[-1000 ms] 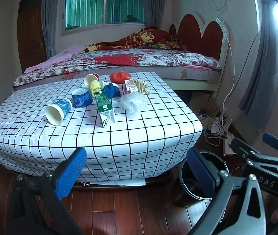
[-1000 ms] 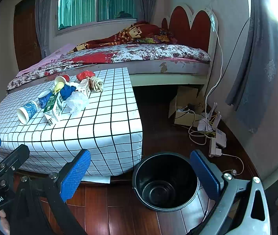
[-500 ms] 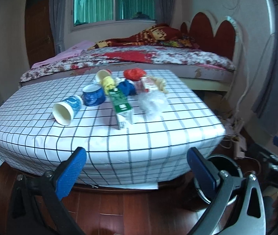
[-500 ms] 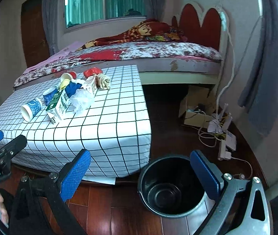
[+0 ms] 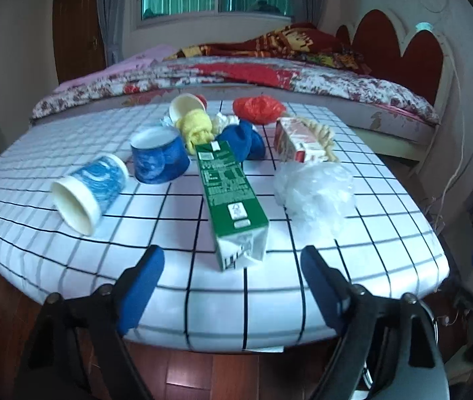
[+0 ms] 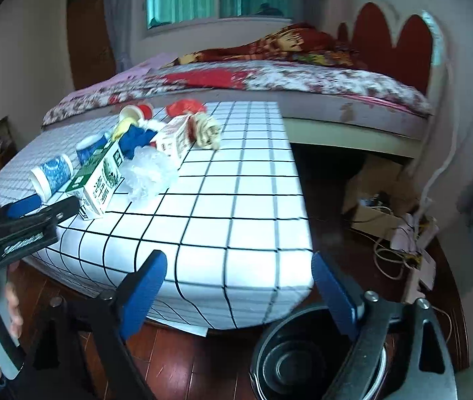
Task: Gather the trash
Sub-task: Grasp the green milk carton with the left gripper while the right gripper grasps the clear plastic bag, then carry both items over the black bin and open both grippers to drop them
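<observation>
Trash lies on the checked table [image 5: 303, 286]: a green milk carton [image 5: 228, 196] on its side, a crumpled clear plastic bag [image 5: 313, 191], two blue paper cups [image 5: 88, 191], a red-white carton [image 5: 298, 141], blue, yellow and red wads behind. My left gripper [image 5: 229, 273] is open and empty just in front of the green carton's near end. My right gripper [image 6: 236, 283] is open and empty at the table's right corner, above the black bin [image 6: 289, 360]. The left gripper also shows in the right wrist view [image 6: 36, 210].
The table [image 6: 236, 220] stands on a wooden floor. A bed [image 5: 269, 76] with a red headboard lies behind it. A cardboard box [image 6: 376, 206] and a power strip with cables [image 6: 409, 250] lie on the floor at the right.
Both grippers have moved forward toward the table. The left one has closed in on the green carton. The bin has slid to the bottom of the right wrist view.
</observation>
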`<state>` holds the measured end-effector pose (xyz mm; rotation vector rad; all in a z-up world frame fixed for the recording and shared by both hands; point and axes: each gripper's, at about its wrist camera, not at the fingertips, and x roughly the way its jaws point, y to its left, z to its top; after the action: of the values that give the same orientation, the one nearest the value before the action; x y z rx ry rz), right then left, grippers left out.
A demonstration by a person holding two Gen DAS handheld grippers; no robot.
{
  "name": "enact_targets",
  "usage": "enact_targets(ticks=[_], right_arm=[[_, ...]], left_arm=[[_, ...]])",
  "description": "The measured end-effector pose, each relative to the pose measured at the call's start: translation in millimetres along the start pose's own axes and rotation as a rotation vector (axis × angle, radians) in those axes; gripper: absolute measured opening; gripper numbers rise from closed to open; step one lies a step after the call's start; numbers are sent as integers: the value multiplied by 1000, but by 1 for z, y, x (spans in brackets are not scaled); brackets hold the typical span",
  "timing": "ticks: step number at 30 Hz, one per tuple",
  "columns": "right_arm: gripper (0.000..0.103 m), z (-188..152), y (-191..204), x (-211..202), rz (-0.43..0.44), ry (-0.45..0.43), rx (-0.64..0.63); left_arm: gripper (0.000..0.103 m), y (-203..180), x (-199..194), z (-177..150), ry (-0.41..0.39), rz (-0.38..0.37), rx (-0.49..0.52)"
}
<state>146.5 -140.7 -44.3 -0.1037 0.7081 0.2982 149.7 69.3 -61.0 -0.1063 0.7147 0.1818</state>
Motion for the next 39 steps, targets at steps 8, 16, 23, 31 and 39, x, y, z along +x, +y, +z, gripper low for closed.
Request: enact_targets(ticks=[8, 16, 23, 31, 39], right_arm=[[82, 19, 26, 47, 72, 32, -87], [80, 53, 60, 77, 161, 12, -143], [60, 79, 69, 126, 255, 98, -100], [16, 66, 80, 109, 278, 57, -149], [10, 62, 64, 62, 227, -57, -151]], left_arm=[[50, 14, 39, 6, 62, -32, -12], [45, 36, 41, 12, 20, -60, 3], [42, 38, 52, 22, 13, -119, 24], [39, 38, 29, 14, -51, -129, 47], [39, 23, -3, 8, -95, -154, 74]])
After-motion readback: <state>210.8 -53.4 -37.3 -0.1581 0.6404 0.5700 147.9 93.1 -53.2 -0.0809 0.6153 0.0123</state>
